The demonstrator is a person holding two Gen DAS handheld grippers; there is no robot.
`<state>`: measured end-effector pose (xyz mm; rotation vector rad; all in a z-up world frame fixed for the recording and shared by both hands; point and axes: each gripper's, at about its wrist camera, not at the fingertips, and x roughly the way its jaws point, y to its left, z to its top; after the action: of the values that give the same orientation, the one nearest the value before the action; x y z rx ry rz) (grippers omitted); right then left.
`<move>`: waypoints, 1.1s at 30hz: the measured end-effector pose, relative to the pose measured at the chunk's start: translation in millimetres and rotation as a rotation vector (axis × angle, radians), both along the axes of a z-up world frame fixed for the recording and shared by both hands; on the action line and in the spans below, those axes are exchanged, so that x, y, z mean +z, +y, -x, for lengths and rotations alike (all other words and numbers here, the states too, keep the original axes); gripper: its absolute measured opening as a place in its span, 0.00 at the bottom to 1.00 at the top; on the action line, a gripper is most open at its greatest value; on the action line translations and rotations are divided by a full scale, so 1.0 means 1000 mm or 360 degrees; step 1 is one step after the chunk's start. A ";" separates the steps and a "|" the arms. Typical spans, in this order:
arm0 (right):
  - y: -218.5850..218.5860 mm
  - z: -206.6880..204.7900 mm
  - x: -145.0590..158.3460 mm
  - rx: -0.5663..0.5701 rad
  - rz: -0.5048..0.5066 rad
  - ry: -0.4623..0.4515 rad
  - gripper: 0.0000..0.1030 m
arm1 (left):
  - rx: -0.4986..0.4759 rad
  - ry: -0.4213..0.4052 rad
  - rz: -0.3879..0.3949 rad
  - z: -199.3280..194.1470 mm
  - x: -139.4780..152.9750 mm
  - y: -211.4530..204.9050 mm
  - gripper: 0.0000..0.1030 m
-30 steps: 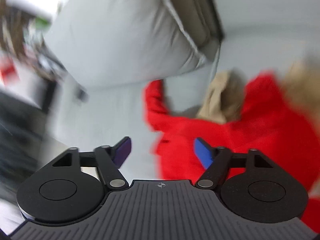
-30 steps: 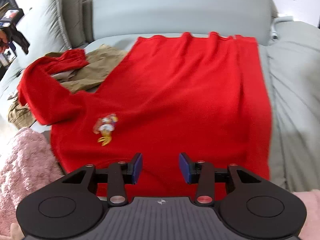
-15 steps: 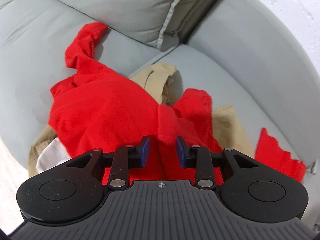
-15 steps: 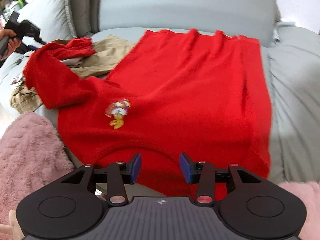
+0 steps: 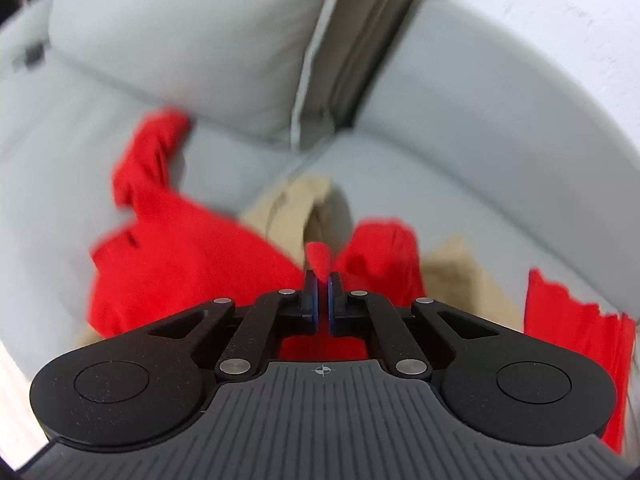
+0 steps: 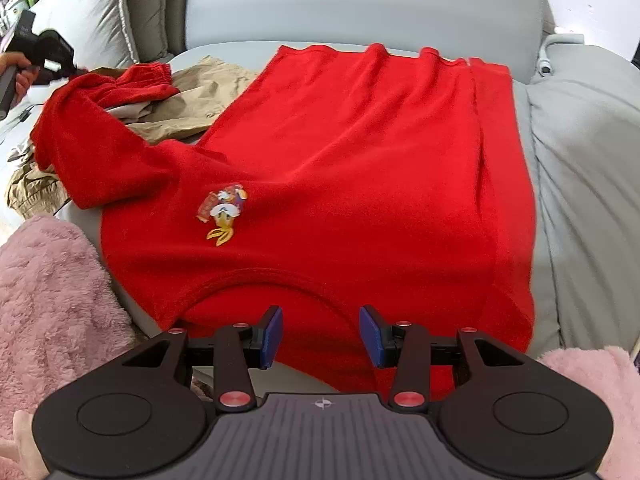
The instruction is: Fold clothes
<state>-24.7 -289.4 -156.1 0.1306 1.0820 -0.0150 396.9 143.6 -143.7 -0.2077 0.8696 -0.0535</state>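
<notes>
A red sweater (image 6: 360, 152) with a cartoon duck patch (image 6: 222, 212) lies spread flat on the grey sofa seat, collar nearest me. Its left sleeve (image 6: 100, 148) trails off to the left over a khaki garment (image 6: 200, 100). My right gripper (image 6: 321, 332) hovers open just above the collar, with nothing pinched between its blue pads. In the left wrist view, my left gripper (image 5: 321, 280) is shut on a fold of the red sleeve (image 5: 320, 258), and the rest of the sleeve (image 5: 192, 256) bunches below and to the left of it.
A grey back cushion (image 5: 180, 40) and the curved sofa back (image 6: 360, 0) border the seat. Pink fluffy fabric (image 6: 48, 300) sits at the near left and right corners. A rumpled grey cover (image 6: 592, 200) lies right of the sweater. A hand (image 6: 16, 72) shows at far left.
The left gripper swung down onto the bunched red sleeve and its jaws went from wide apart to shut on a fold. The right gripper stayed open over the collar, barely moving.
</notes>
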 end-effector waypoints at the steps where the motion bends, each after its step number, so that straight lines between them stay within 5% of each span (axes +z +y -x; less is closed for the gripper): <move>1: 0.001 0.000 0.000 0.0011 -0.0003 0.0000 0.41 | 0.0002 -0.0095 -0.0022 0.008 0.015 0.000 0.03; 6: 0.005 0.001 0.001 0.0032 -0.0018 -0.0025 0.41 | 0.0119 -0.0513 -0.0134 0.057 0.083 0.009 0.03; 11: 0.001 0.005 0.002 0.0007 -0.0035 -0.0040 0.41 | 0.0133 -0.0653 -0.0170 0.077 0.098 0.028 0.03; 17: -0.001 0.008 0.006 -0.0013 -0.0036 -0.0043 0.41 | 0.0180 -0.0427 -0.0265 0.052 0.039 0.045 0.06; 20: -0.004 0.012 0.011 -0.0031 -0.0025 -0.0060 0.42 | 0.0377 -0.0125 -0.0326 0.044 -0.009 0.062 0.23; 22: -0.007 0.015 0.013 -0.0046 -0.0025 -0.0069 0.43 | 0.0504 0.0001 -0.0339 0.046 -0.029 0.073 0.44; 23: -0.009 0.017 0.014 -0.0057 -0.0027 -0.0076 0.43 | 0.0547 0.0014 -0.0337 0.049 -0.032 0.077 0.54; 27: -0.013 0.020 0.012 -0.0083 -0.0072 -0.0080 0.43 | 0.0687 -0.0045 -0.0293 0.075 -0.017 0.094 0.60; 31: -0.011 0.019 0.009 -0.0062 -0.0129 -0.0110 0.43 | 0.0598 -0.0147 -0.0306 0.113 0.018 0.077 0.63; 33: -0.011 0.020 0.009 -0.0049 -0.0154 -0.0128 0.43 | 0.0413 -0.0158 -0.0308 0.133 0.033 0.046 0.63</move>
<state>-44.3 -300.1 -147.1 0.2331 1.0006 0.0150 263.4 189.8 -110.6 -0.1338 0.7381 0.2593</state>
